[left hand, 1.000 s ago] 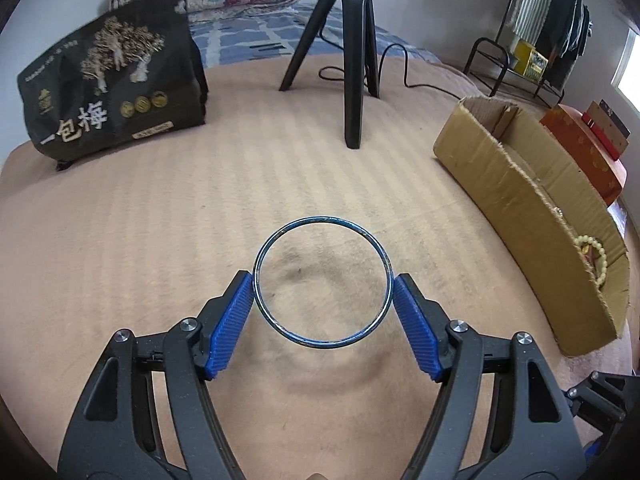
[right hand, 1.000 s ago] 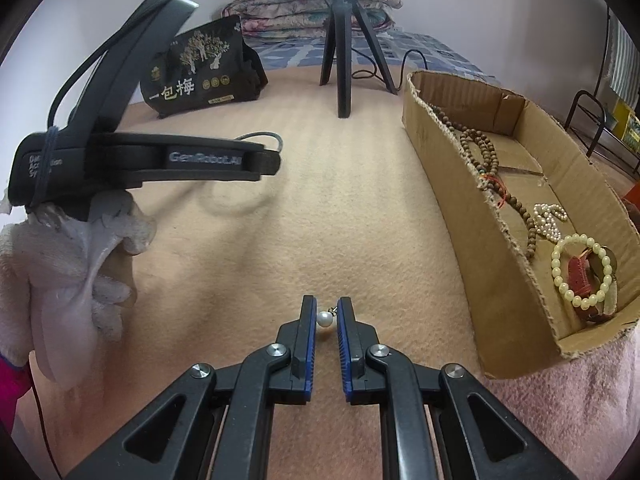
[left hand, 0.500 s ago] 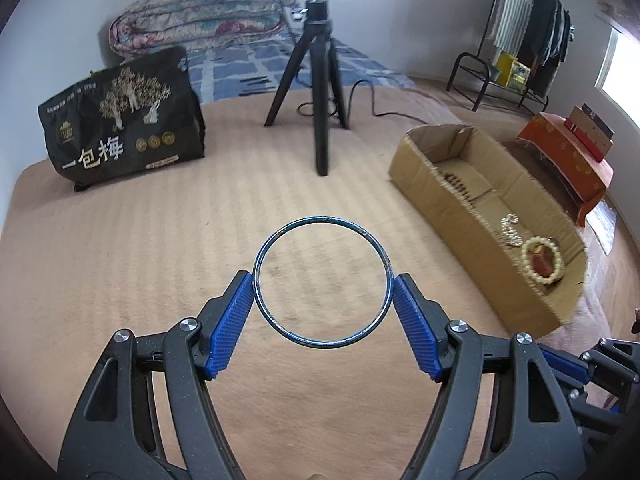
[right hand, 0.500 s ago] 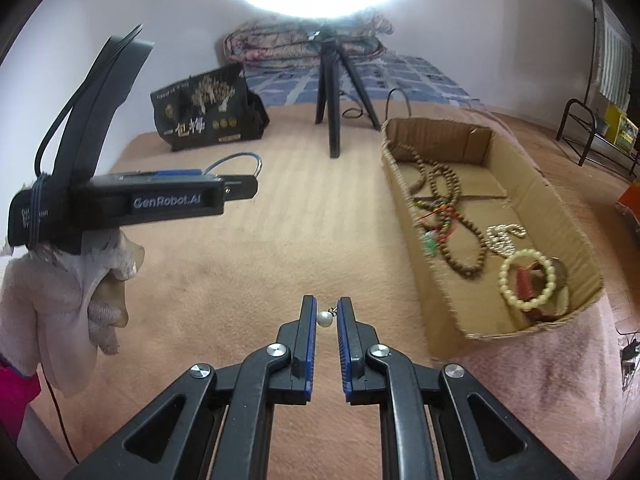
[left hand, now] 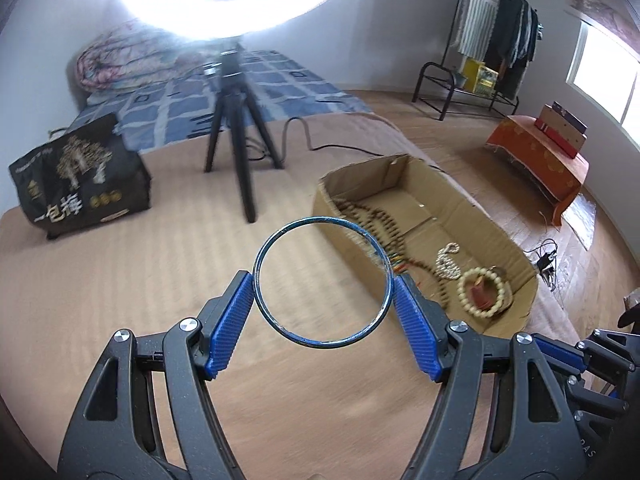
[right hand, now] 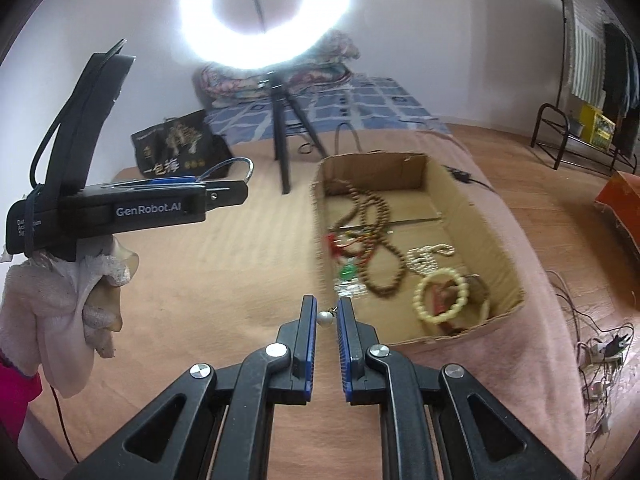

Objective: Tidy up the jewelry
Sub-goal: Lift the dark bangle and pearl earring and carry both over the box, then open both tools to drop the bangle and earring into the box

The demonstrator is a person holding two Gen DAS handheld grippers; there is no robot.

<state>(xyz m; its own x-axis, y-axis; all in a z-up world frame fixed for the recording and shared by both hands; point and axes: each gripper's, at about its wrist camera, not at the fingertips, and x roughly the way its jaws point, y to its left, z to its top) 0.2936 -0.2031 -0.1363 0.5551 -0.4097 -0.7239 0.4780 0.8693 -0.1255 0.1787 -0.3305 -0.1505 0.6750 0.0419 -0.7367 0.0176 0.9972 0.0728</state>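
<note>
My left gripper (left hand: 323,292) is shut on a thin blue metal bangle (left hand: 276,320), held flat between its blue pads (left hand: 228,328) high above the bed. It also shows from the side in the right wrist view (right hand: 240,168). My right gripper (right hand: 326,312) is shut on a small pearl earring (right hand: 325,317). A shallow cardboard box (right hand: 424,168) lies to the right and holds brown bead strands (right hand: 380,240), a white pearl piece (right hand: 428,258) and a cream bead bracelet (right hand: 440,298). The box also shows in the left wrist view (left hand: 344,220).
A tan ribbed blanket (left hand: 120,280) covers the bed. A black tripod (left hand: 236,120) with a bright ring light (right hand: 264,12) stands at the back, beside a black printed bag (left hand: 80,184). An orange stool (left hand: 536,160) and a clothes rack (left hand: 492,52) stand on the floor at right.
Both grippers have risen well above the bed with their pieces, and the views tilted up. The box and its contents now show from above in both views.
</note>
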